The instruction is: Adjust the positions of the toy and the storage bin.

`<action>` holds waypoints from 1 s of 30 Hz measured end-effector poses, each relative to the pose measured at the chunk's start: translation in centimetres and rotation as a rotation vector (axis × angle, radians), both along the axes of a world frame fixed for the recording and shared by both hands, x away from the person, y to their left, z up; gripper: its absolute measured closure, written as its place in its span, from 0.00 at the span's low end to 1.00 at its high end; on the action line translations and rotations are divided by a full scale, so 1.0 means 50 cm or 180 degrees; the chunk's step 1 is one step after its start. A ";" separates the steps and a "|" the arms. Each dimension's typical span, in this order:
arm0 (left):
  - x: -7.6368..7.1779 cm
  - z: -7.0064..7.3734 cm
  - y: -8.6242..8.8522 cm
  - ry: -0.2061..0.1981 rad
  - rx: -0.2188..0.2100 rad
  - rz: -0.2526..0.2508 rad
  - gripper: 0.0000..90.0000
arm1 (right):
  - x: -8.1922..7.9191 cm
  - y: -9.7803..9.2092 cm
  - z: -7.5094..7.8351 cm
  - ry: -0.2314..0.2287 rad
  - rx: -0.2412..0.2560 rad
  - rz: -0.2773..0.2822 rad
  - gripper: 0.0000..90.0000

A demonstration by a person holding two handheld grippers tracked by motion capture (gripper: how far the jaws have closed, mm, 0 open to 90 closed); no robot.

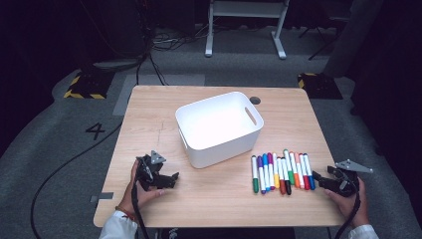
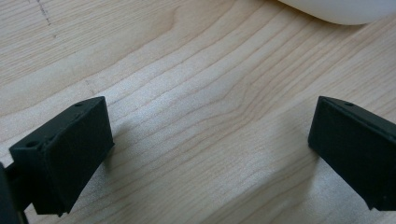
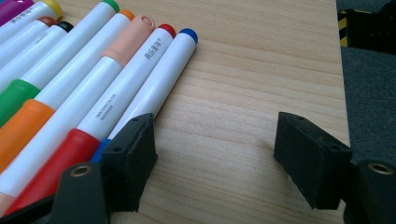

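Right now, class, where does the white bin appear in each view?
High view: the white bin sits mid-table, behind the marker row.
Left gripper view: its rounded wall shows at the top right edge, beyond the open left claw.
Right gripper view: the marker row lies beside the open right claw.
Shared landmark: the pale wood tabletop.

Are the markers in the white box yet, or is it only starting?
Only starting. The white box looks empty, and all the markers lie in a row on the table. The right gripper is open beside the blue marker; the left gripper is open, holding nothing. Every marker is left.
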State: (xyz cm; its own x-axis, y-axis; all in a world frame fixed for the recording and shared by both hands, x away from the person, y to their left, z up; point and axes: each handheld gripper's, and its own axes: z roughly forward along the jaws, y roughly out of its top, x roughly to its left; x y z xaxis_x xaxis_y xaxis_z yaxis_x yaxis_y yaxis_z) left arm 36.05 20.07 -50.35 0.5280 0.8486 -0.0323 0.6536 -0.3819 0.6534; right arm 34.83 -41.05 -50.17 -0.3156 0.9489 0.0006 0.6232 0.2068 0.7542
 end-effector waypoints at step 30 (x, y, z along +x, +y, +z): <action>-0.024 0.149 -0.044 -0.0706 -0.0325 -0.0640 0.23 | -0.001 0.000 0.000 0.0005 -0.0002 -0.0002 0.33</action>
